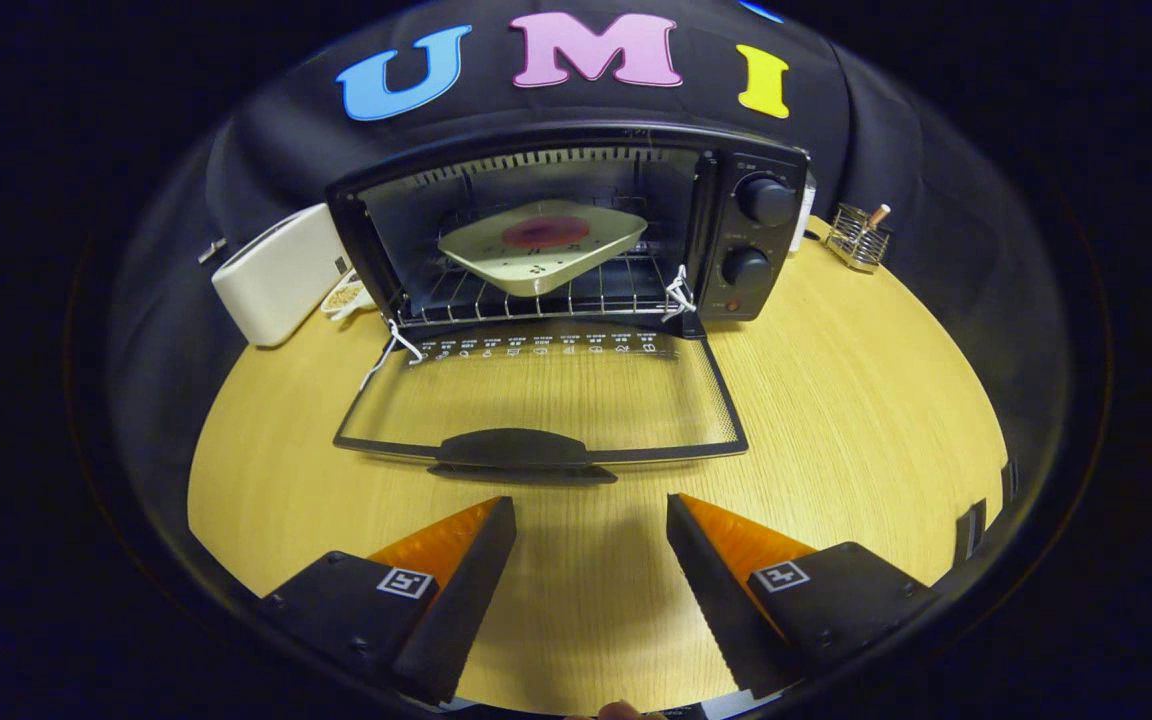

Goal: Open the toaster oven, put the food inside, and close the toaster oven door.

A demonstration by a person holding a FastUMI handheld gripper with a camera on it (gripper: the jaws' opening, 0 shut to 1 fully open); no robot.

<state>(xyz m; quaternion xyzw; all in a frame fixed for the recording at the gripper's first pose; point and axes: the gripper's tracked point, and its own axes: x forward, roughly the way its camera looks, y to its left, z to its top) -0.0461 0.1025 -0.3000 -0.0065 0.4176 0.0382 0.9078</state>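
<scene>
Tongs (591, 515) spread and empty hover before the toaster oven (576, 230), food plate (544, 243) on its rack; the stiff, probably light glass door (536, 400) lies open, best lifted by its handle (516, 450).

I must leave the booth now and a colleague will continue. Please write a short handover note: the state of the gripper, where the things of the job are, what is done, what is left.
Gripper: open, holding nothing, fingers over bare wooden table, just short of the door handle.
Toaster oven: at the back of the table, its glass door folded fully down, lying flat toward the fingers.
Food: on a pale square plate, which sits tilted on the wire rack inside the oven.
Done: door opened, food put inside.
Left: lift the door by its handle and shut it. Probably check first that the plate's front corner does not block the door.
</scene>
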